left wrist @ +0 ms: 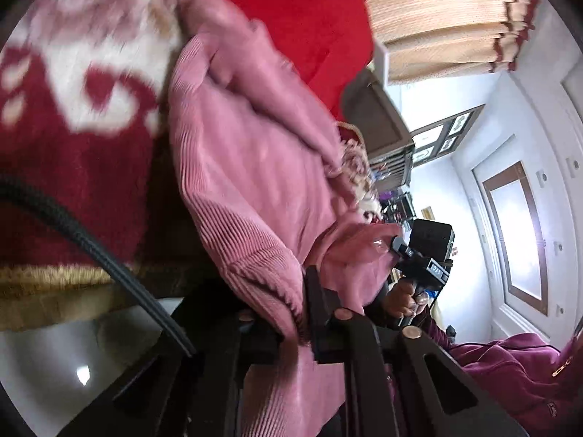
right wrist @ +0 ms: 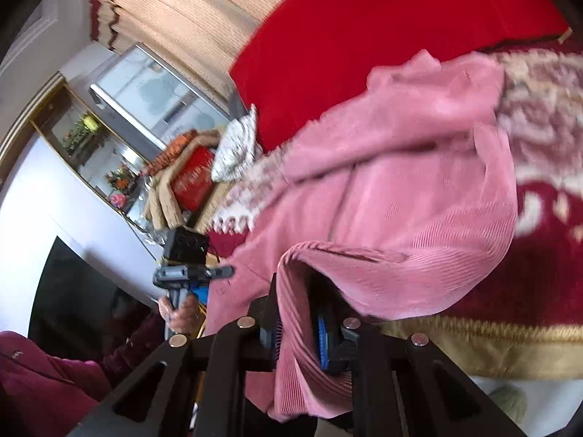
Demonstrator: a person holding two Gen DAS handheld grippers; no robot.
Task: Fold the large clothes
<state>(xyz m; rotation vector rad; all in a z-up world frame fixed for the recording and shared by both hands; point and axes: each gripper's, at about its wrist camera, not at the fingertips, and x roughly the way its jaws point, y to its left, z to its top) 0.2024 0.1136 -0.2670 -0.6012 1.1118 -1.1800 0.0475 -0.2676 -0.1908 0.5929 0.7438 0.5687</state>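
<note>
A large pink ribbed corduroy garment [left wrist: 247,153] lies bunched over a dark red floral blanket [left wrist: 73,182]; it also shows in the right wrist view [right wrist: 411,196]. My left gripper [left wrist: 291,313] is shut on the garment's ribbed hem, which hangs down between its fingers. My right gripper [right wrist: 297,331] is shut on another ribbed edge of the garment, between its blue pads [right wrist: 321,342]. Each view shows the other gripper, held by a hand: the right one [left wrist: 424,255] and the left one [right wrist: 189,266], both at the garment's edge.
A bright red pillow [right wrist: 382,36] lies behind the garment. The blanket's gold border [right wrist: 492,342] runs along the bed edge. Beige curtains [left wrist: 444,18], a window and a cabinet [right wrist: 153,98] stand beyond. The person's maroon sleeve [left wrist: 510,375] is close by.
</note>
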